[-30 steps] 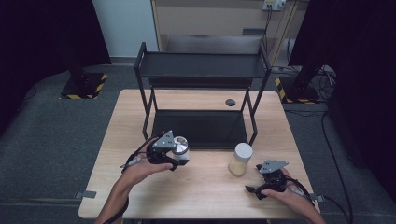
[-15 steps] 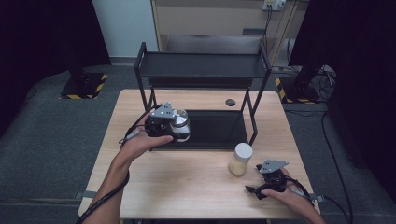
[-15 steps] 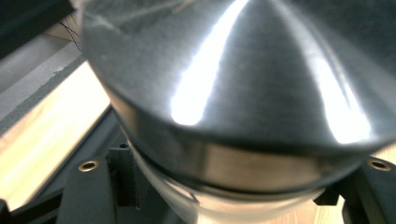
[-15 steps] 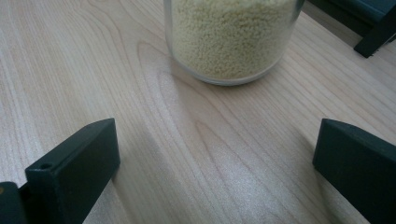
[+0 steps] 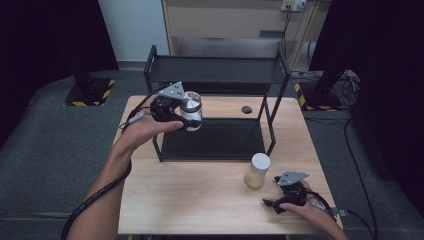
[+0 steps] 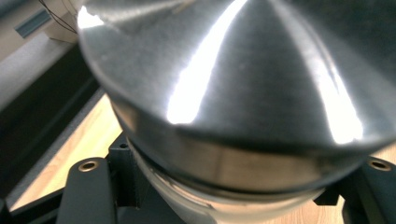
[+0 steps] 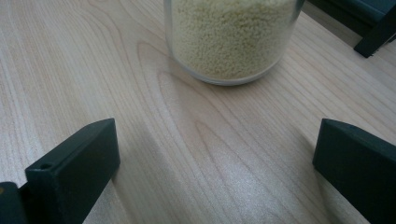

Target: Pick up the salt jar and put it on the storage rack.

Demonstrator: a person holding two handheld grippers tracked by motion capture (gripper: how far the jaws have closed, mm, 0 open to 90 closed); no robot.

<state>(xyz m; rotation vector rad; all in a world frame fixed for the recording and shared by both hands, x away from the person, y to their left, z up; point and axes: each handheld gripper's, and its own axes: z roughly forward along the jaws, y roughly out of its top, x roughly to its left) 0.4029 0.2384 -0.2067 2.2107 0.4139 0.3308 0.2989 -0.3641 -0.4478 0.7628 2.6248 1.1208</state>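
My left gripper [image 5: 186, 119] is shut on a glass jar with a shiny metal lid [image 5: 190, 110], held in the air at the left front of a black two-tier rack [image 5: 215, 70]. The left gripper view looks down on that jar's lid [image 6: 233, 79] from very close, with the black jaws on either side below it. My right gripper [image 5: 272, 204] rests open on the table near the front right corner. Just ahead of it stands a glass jar of yellow grains [image 5: 257, 171] with a white lid, seen close in the right gripper view as the grain jar [image 7: 231, 37].
The wooden table [image 5: 200, 200] holds the rack at its back half, with a dark lower shelf [image 5: 215, 140]. A small black round object [image 5: 246, 109] lies on the table behind the rack. Black stands and cables sit on the floor around.
My left gripper has carried the metal-lidded jar up and away from the table's front, toward the rack's left side. The right gripper and the grain jar have stayed put.
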